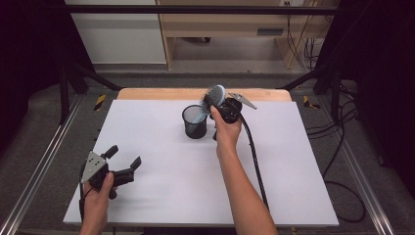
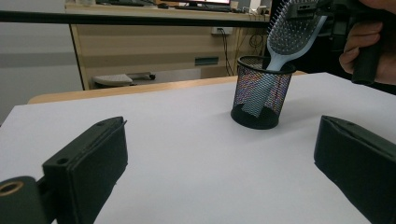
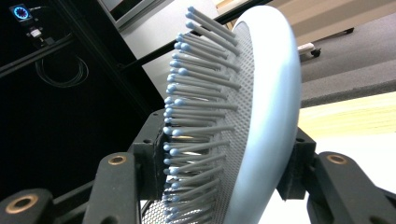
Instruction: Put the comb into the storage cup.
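Left gripper (image 1: 122,159): nearest the camera, held low at the tabletop's near left corner; its fingers (image 2: 86,170) stand wide apart with nothing between them, only bare white surface.
Right gripper (image 1: 220,108): held up past the middle of the tabletop, just right of the cup, the person's hand (image 1: 227,132) wrapped round its grip.
Right fingers (image 3: 149,156): about half open, one at the bristle side and one at the smooth back of the brush head; the back sits against its pad, but whether the bristle-side pad presses I cannot tell.
Hairbrush (image 1: 211,100): pale blue, leaning, head up between the right fingers, handle down inside the cup.
Cup (image 1: 195,122): black wire mesh, upright, near the middle of the tabletop, well apart from the left gripper.
Tabletop (image 1: 161,191): white sheet with a strip of wood showing along the far edge; wide bare room at the front and on both sides of the cup.
Edges: metal rails (image 1: 39,166) run along left and right just off the tabletop; black frame posts stand at the far corners.
Cable (image 1: 254,161): trails from the right gripper back over the near right part of the tabletop.
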`<state>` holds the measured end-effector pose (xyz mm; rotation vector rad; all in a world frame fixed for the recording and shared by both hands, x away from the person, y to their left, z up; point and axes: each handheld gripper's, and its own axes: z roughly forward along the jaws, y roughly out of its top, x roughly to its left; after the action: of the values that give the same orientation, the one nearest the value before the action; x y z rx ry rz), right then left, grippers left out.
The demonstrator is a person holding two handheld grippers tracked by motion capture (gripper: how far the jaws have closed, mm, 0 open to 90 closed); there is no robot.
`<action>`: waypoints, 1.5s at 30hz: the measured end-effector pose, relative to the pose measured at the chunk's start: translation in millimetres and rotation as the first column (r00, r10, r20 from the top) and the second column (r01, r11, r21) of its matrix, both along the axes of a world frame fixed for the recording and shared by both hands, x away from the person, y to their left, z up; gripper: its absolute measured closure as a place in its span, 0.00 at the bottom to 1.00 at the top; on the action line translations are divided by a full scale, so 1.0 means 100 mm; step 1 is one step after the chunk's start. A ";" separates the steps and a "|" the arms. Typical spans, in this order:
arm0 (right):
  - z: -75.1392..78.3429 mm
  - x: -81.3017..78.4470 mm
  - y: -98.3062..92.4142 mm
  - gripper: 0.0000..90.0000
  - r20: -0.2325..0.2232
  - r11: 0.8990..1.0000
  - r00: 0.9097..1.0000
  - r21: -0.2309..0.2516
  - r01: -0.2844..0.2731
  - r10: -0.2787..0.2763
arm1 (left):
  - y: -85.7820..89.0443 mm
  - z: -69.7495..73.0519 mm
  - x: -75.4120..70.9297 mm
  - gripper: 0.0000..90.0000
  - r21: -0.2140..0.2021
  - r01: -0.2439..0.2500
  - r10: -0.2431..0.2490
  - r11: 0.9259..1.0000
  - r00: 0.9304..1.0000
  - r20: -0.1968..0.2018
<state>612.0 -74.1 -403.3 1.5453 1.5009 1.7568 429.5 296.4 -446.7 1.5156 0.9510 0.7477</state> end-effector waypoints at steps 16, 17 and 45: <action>0.00 0.01 -0.01 0.46 -0.016 1.000 1.000 -0.002 -0.012 0.012 | 0.01 0.00 0.00 0.03 0.004 -0.006 0.006 1.000 1.000 -0.003; 0.00 0.01 -0.01 0.45 -0.019 1.000 1.000 0.001 -0.016 0.016 | 0.01 0.00 0.00 0.03 0.004 -0.006 0.006 1.000 1.000 -0.003; 0.06 -0.05 -0.02 0.06 -0.041 0.996 0.998 -0.066 -0.058 0.055 | 0.02 0.00 0.00 0.03 0.000 -0.002 0.002 1.000 1.000 -0.001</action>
<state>606.6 -76.1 -397.2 1.5266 1.6200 1.6979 429.5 297.9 -446.5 1.5151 0.9529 0.7486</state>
